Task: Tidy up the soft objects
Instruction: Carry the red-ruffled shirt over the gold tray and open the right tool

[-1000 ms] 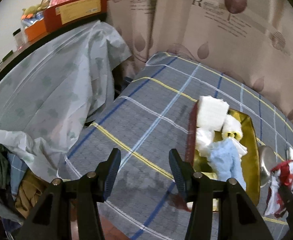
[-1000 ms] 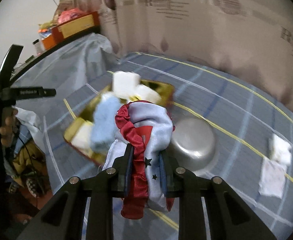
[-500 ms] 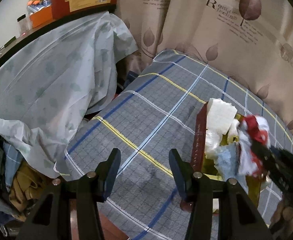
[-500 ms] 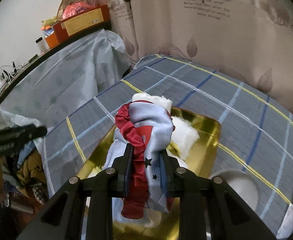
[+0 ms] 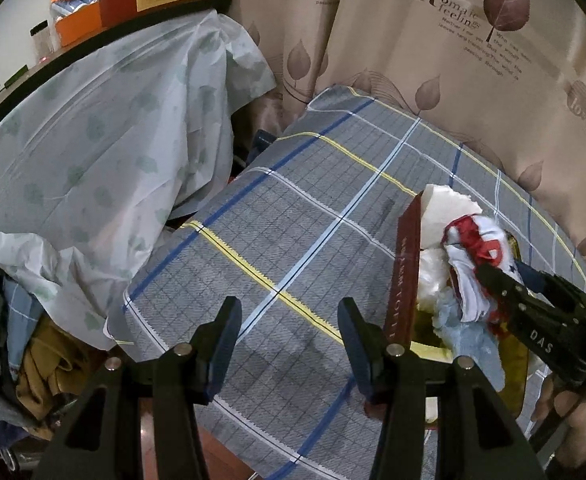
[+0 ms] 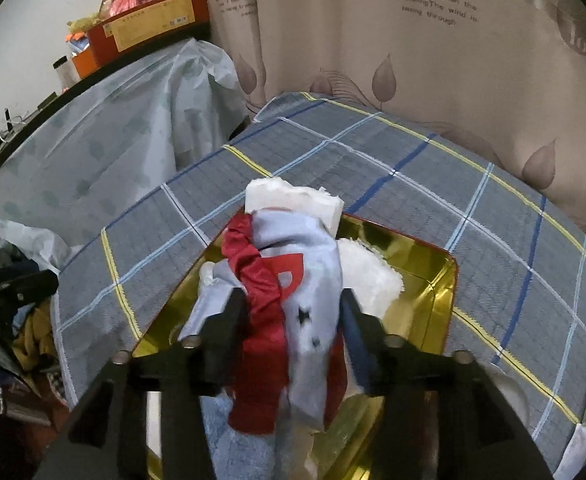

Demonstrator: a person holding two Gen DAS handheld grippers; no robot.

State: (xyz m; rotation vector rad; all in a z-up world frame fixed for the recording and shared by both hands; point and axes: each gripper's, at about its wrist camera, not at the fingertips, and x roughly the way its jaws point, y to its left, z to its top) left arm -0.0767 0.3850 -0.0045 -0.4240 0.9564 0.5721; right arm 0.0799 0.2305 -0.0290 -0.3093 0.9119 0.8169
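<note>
Right wrist view: right gripper (image 6: 289,320) jaws just opened, dropping the red-and-blue cloth (image 6: 293,280) into the gold tray (image 6: 441,292). Left gripper (image 5: 289,332) jaws hang open, empty. Next, I'd guess: back off and fetch another.

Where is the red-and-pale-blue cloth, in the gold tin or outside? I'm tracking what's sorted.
Over the tin, not settled: the red-and-pale-blue cloth hangs above the gold tin, between the right hand-held gripper jaws, which have just been opening.
</note>
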